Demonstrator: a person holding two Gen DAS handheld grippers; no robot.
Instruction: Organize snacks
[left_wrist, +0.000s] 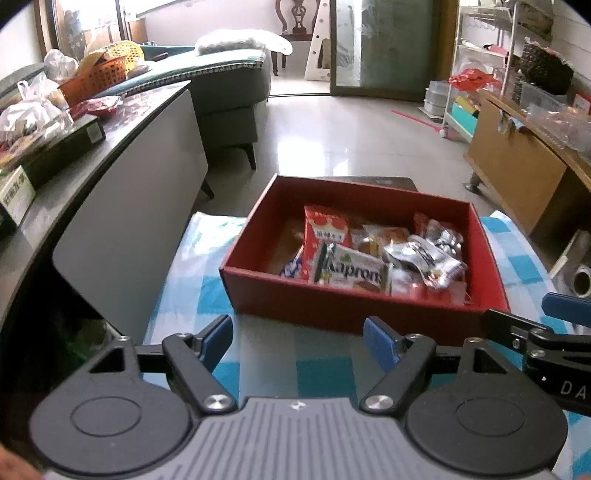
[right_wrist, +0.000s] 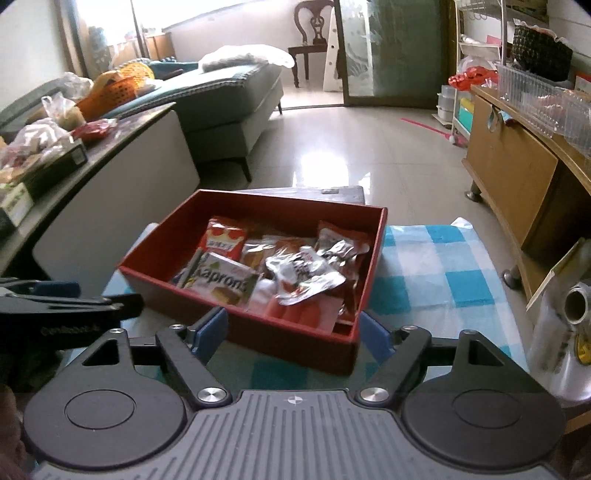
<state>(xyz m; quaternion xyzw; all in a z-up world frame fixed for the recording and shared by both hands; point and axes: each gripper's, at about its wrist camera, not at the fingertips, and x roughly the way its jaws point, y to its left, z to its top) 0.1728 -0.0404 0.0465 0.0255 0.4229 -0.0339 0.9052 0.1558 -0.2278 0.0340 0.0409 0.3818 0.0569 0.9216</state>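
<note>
A red cardboard box (left_wrist: 332, 304) (right_wrist: 295, 336) sits on a blue-and-white checked cloth (left_wrist: 207, 280) (right_wrist: 432, 273). Inside lie several snack packets: a white Kaprons wafer pack (left_wrist: 354, 271) (right_wrist: 225, 282), a red crown-printed bag (left_wrist: 327, 229) (right_wrist: 223, 238) and silver foil pouches (left_wrist: 428, 258) (right_wrist: 303, 275). My left gripper (left_wrist: 297, 341) hovers in front of the box's near wall, open, nothing between its blue pads. My right gripper (right_wrist: 291, 334) stands open before the box's near right corner, also empty. Each gripper shows at the edge of the other's view.
A dark side table (left_wrist: 110, 147) at the left carries bags, an orange basket (left_wrist: 98, 75) and boxes. A grey sofa (left_wrist: 229, 85) stands behind it. A wooden cabinet (right_wrist: 517, 184) and a foil roll (right_wrist: 574, 306) are at the right. Tiled floor lies beyond the box.
</note>
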